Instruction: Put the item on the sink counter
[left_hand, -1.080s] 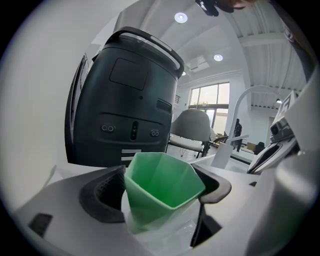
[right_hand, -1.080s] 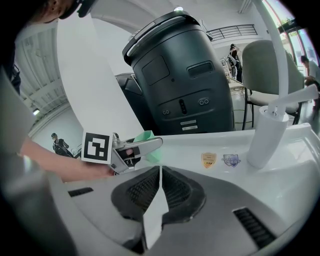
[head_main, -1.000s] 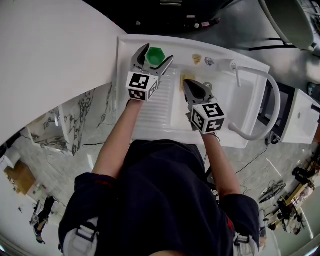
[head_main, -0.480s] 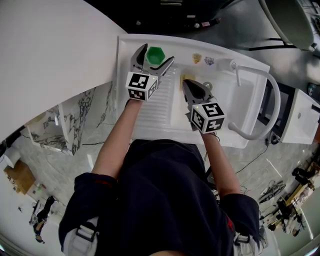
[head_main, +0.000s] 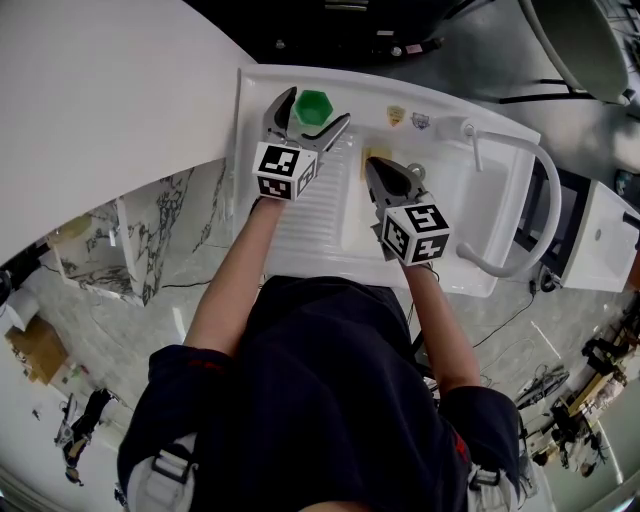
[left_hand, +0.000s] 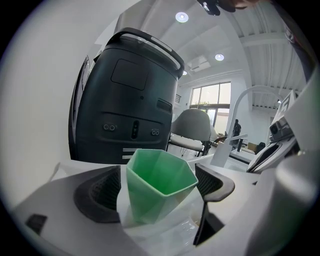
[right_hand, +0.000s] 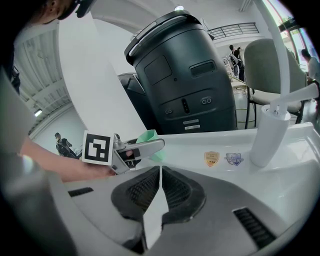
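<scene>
A green faceted cup (head_main: 313, 105) stands upright on the white sink counter (head_main: 252, 120), at its far left corner. My left gripper (head_main: 316, 108) reaches around the cup with a finger on each side. In the left gripper view the cup (left_hand: 157, 175) sits between the dark pads (left_hand: 102, 192), which do not press on it. The left gripper (left_hand: 161, 194) is open and its jaws have just been opening. My right gripper (head_main: 373, 165) hovers over the basin's left edge, shut with nothing in it. The right gripper view shows its jaws meeting, with the cup (right_hand: 148, 136) beyond them to the left.
A ribbed drainboard (head_main: 310, 215) lies under the left arm, with the basin (head_main: 450, 200) to its right. A curved white faucet (head_main: 525, 215) arches over the basin. Two small stickers (head_main: 407, 118) mark the back rim. A large dark machine (left_hand: 130, 100) stands behind the counter.
The left jaws have spread a little wider around the green cup. Neither hand has shifted, and the right gripper stays shut.
</scene>
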